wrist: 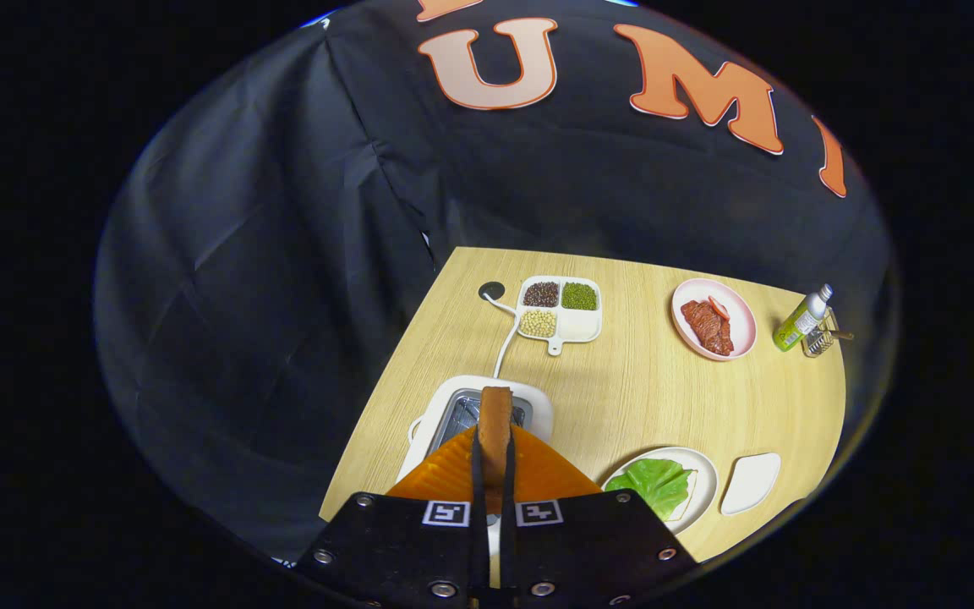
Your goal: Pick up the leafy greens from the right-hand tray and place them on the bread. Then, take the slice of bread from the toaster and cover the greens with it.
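My gripper (494, 448) is shut on a brown slice of bread (495, 419), held upright between the fingers just above the white toaster (538, 402). The toaster's slot (463, 413) shows directly beyond the slice. To the right of the fingers a white plate (701, 482) carries the leafy greens (656, 484), which lie over a slice of bread whose pale edge peeks out at the greens' right side. A small white tray (751, 482) stands right of that plate, with nothing on it.
Beyond the toaster its white cord (504, 338) runs to a hole in the wooden table (639, 389). A divided white dish (560, 309) holds beans. A pink plate (714, 318) with meat and a green bottle (801, 320) stand at the far right.
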Demonstrator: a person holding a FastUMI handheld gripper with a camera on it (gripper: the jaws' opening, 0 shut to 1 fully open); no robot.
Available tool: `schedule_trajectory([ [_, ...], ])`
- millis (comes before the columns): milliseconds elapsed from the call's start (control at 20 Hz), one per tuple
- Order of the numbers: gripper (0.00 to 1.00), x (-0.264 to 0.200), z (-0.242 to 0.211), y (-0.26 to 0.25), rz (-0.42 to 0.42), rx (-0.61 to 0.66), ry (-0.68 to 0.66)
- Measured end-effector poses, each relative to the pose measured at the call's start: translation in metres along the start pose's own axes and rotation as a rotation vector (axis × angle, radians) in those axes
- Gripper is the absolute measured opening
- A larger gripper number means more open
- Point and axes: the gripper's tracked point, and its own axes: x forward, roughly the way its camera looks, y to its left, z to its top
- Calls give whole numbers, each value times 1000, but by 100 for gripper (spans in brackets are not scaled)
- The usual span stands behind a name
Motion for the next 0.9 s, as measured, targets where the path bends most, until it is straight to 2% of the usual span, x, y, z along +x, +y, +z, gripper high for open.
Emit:
schedule_trajectory([
  [350,5,-38,14,-29,6,32,-70],
  [900,5,-62,-14,-119,-52,104,-77],
])
